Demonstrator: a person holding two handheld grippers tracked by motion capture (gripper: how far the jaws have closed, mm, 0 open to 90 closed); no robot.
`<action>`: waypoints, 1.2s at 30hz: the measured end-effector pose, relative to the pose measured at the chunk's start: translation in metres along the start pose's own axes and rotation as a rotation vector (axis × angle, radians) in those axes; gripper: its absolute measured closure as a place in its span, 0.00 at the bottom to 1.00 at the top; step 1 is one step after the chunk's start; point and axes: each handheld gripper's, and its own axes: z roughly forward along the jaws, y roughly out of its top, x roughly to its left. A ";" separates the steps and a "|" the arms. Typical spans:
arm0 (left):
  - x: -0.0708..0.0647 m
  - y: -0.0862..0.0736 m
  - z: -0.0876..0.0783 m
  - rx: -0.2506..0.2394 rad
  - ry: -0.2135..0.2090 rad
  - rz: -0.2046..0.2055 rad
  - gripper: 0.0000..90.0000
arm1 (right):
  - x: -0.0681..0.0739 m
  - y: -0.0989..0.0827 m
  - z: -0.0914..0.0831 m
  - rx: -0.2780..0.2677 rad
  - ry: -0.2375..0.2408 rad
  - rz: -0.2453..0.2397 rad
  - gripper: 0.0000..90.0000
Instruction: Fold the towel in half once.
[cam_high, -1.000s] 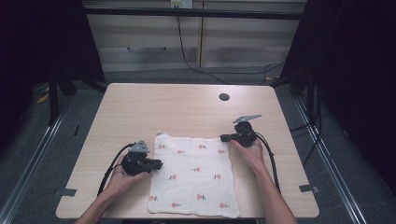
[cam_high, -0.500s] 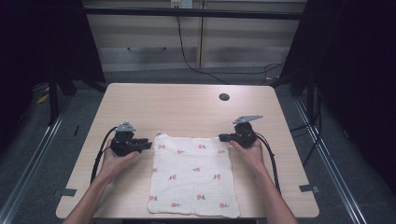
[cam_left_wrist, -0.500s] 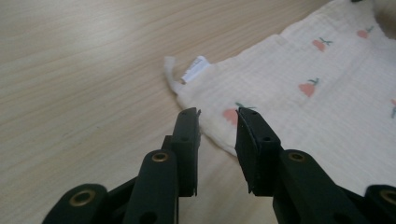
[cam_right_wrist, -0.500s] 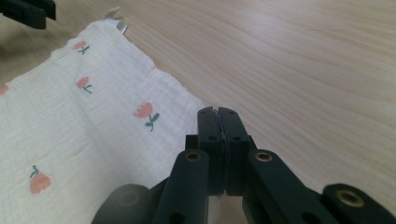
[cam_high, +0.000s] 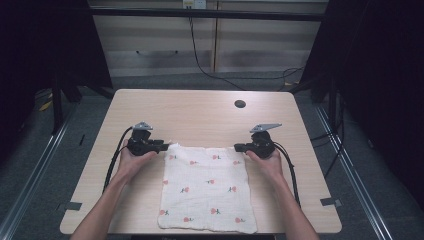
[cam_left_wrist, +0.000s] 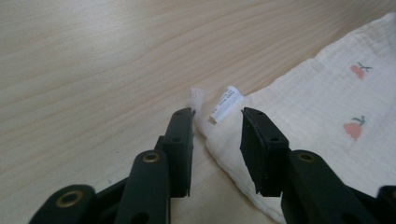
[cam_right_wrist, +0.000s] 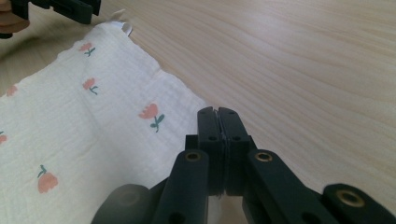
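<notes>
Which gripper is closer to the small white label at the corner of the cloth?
Left. The left gripper has its open jaws on both sides of the label at the cloth's corner. The right gripper is at the opposite far corner, shut.

The cloth (cam_high: 206, 187) lies on the table (cam_high: 200, 115), between left gripper (cam_high: 161, 146) and right gripper (cam_high: 239, 147).
</notes>
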 end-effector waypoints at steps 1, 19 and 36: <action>0.000 -0.001 0.003 0.010 -0.004 0.004 0.74 | 0.000 0.000 0.000 -0.001 0.002 -0.001 0.99; -0.019 -0.005 0.011 0.034 0.015 0.124 0.95 | -0.007 -0.004 0.002 0.029 0.008 -0.003 0.99; -0.030 0.019 -0.031 -0.121 -0.053 0.087 0.95 | -0.004 0.021 -0.029 -0.043 0.017 -0.043 0.99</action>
